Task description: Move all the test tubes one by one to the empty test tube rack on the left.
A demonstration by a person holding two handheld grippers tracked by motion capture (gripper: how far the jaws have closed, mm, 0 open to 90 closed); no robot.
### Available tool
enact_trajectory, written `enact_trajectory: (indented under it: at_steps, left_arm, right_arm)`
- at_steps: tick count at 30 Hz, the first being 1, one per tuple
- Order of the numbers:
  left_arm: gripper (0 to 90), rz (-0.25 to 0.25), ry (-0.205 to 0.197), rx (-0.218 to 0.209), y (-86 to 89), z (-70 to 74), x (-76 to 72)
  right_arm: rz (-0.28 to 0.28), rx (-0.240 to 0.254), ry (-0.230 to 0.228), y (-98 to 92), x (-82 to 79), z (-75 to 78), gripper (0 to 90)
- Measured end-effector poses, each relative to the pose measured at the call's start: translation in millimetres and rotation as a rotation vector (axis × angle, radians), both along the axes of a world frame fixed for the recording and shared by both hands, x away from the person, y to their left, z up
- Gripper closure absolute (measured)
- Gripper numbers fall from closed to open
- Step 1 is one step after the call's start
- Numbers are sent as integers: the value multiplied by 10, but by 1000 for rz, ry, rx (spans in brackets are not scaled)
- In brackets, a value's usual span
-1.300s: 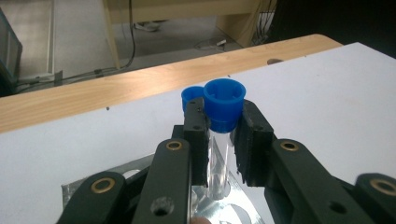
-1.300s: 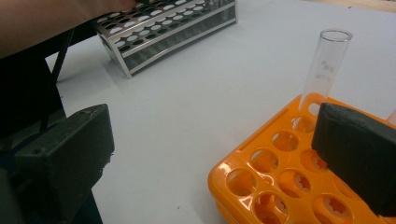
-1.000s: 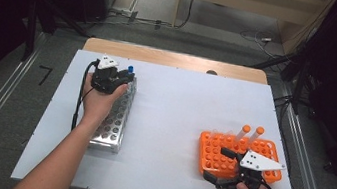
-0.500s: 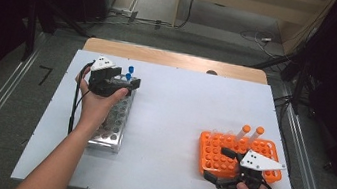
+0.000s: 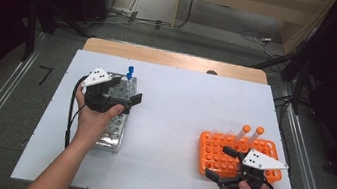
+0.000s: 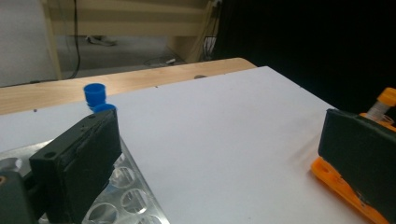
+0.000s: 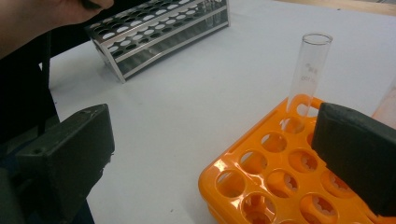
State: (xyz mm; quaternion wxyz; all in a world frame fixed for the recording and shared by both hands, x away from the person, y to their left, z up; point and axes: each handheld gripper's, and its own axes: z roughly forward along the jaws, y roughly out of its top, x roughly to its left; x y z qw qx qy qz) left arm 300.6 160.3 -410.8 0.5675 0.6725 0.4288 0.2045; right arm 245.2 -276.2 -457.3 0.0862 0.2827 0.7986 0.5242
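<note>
My left gripper [image 5: 130, 104] hovers over the metal tube rack [image 5: 111, 129] at the table's left and points right. Its jaws have just been opening and stand wide with nothing between them [image 6: 219, 140]. Two blue-capped tubes [image 6: 95, 92] stand at the far end of that rack, seen as a blue cap [image 5: 130, 72] from above. My right gripper [image 5: 219, 163] is open at the near corner of the orange rack [image 5: 213, 154], with the rack's corner holes between its jaws [image 7: 210, 140]. An uncapped glass tube [image 7: 310, 70] stands in the orange rack [image 7: 261, 182]. Two orange-capped tubes [image 5: 252, 132] stand at its far side.
The white table [image 5: 180, 106] has a wide bare stretch between the two racks. Its wooden far edge [image 5: 172, 58] and aluminium side rails [image 5: 300, 144] bound it. A cable [image 5: 72, 110] trails from the left gripper along the forearm.
The left gripper let go of a blue-capped tube at the metal rack's far end, opened its jaws, and moved nearer and to the right. The right gripper stayed put.
</note>
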Motion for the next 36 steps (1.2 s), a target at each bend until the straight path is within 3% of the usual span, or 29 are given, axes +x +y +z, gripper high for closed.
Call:
enact_trajectory:
  at_steps: [10, 24, 29, 36]
  left_arm:
    - [0, -58, -19, -15, -108, -25, -297]
    - [0, -88, -22, -25, -188, -62, -591]
    - [0, -88, -8, -21, -192, -122, -629]
    - [0, -86, -3, -16, -201, -146, -619]
  right_arm:
    - [-22, 0, -7, -42, 32, 12, 0]
    - [-144, 18, -26, -342, 150, 78, 27]
    - [-205, 35, -18, -536, 228, 82, 69]
    - [-276, 31, 6, -725, 335, 38, 203]
